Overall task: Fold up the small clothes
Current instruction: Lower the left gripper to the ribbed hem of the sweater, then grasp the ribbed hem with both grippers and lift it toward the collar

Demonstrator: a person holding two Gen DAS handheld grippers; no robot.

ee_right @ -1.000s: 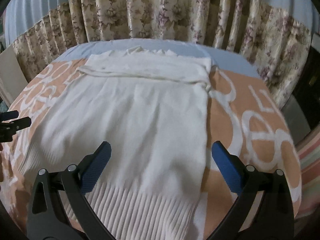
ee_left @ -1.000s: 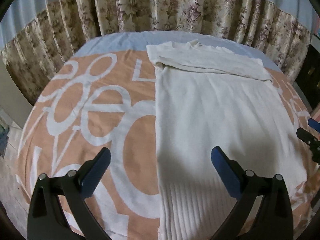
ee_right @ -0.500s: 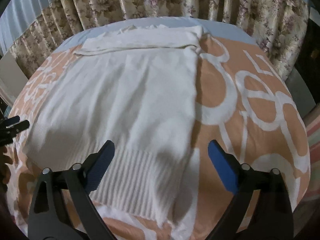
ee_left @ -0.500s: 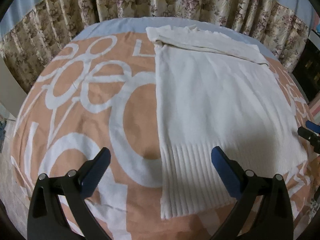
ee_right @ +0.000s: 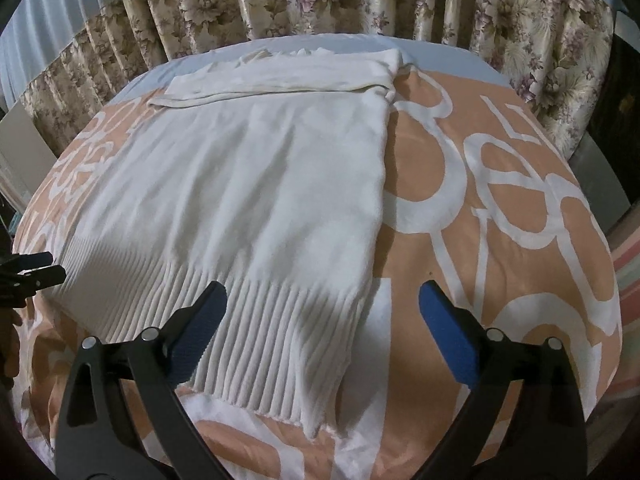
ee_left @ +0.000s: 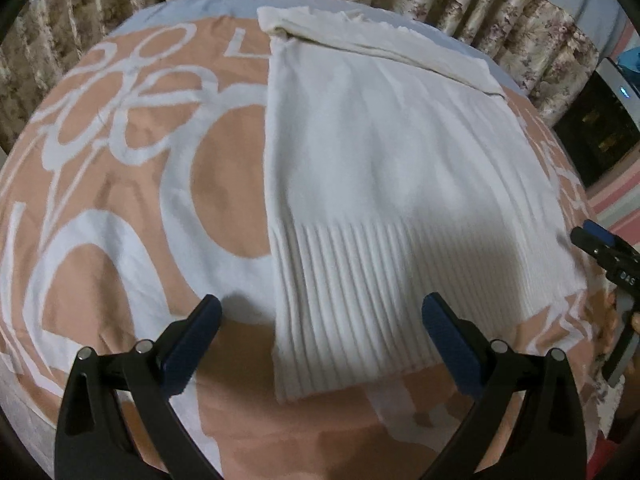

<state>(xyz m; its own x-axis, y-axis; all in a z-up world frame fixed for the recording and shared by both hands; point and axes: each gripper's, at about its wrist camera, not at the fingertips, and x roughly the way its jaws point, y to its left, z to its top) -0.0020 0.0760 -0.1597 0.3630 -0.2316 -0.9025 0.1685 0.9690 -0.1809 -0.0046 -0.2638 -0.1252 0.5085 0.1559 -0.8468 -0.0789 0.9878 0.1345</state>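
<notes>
Left wrist: left gripper [ee_left: 320,322] spread wide over sweater [ee_left: 384,184] hem (near edge); right gripper [ee_right: 322,306] likewise, both w/ nothing held.

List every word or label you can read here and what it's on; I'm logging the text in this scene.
"L": a large white letter printed on the orange bedspread, beside the top of the white sweater.
Other big white looping letters on the bedspread: no full word can be read, and the sweater covers part of them.
Small white marking on the right gripper body: too blurred to read.
Sweater: no text visible.
</notes>
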